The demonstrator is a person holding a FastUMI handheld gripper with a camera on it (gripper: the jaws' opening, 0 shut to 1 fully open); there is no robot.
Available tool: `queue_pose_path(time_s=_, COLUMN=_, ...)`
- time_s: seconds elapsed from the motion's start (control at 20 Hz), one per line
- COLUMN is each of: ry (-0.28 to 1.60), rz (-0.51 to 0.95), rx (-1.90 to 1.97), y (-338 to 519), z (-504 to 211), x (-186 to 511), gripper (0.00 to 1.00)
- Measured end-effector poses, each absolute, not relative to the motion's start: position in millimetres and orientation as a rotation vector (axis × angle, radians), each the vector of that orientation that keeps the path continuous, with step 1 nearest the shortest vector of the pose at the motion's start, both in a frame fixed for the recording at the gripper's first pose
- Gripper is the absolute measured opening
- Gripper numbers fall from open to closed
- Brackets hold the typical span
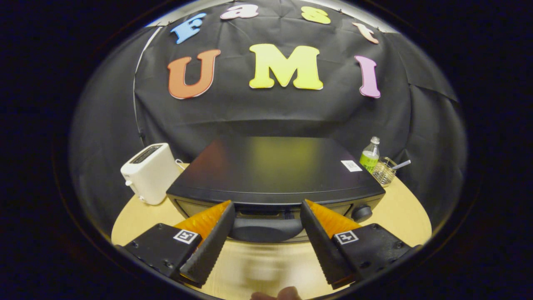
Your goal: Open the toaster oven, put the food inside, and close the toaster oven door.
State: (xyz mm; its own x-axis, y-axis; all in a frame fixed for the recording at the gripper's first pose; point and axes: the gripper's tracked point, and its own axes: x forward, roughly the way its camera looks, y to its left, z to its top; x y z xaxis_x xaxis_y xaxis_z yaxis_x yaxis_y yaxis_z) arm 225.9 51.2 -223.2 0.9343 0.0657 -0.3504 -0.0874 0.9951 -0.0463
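Note:
A black toaster oven (275, 166) stands on the round wooden table (408, 212), seen from above its front. Its dark door handle (266, 229) lies across the top of the door, and the door looks shut. My gripper (266, 204) is open, its two orange-and-black fingers (212, 225) spread wide on either side of the handle, tips at the oven's front edge. Nothing is pressed between them. A round knob (361, 213) sits on the oven's front to the right of the right finger. Just below the fingers a blurred pale shape, possibly the food, lies on the table (260, 273).
A white pop-up toaster (150, 173) stands left of the oven. Behind the oven's right corner are a green-labelled bottle (369, 156) and a small wire basket (384, 171). A fingertip (277, 294) shows close under the fingers.

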Motion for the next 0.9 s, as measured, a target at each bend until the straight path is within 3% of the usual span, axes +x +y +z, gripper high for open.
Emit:
queue_pose_path(time_s=0.25, ry=0.369, rz=0.074, rx=-0.064, y=52, z=-229, x=220, gripper=1.0)
queue_pose_path(time_s=0.9, ry=0.542, rz=0.092, rx=-0.059, y=28, z=-312, x=104, gripper=1.0)
